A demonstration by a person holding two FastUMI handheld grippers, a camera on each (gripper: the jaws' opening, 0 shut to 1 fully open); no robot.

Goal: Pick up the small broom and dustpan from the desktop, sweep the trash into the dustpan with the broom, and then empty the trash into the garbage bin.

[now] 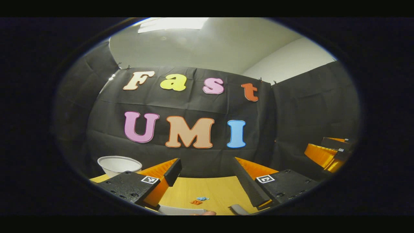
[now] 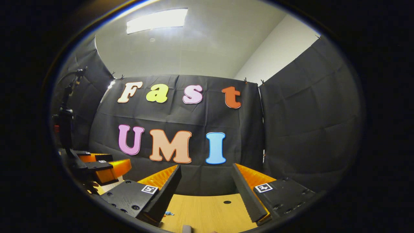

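Left gripper view: round white plastic bin point(image 1: 119, 164) at far left on wooden desktop point(image 1: 213, 191). Left gripper point(image 1: 207, 174) jaws wide apart, ridged inner faces, holding nothing. Small crumpled blue and orange trash scraps point(image 1: 199, 200) on desktop between fingers, just ahead. Grey curved edge point(image 1: 181, 211) at bottom, identity unclear. Right gripper point(image 2: 207, 181) in its own view: fingers spread, empty; blue scrap point(image 2: 168, 213) beside left finger.
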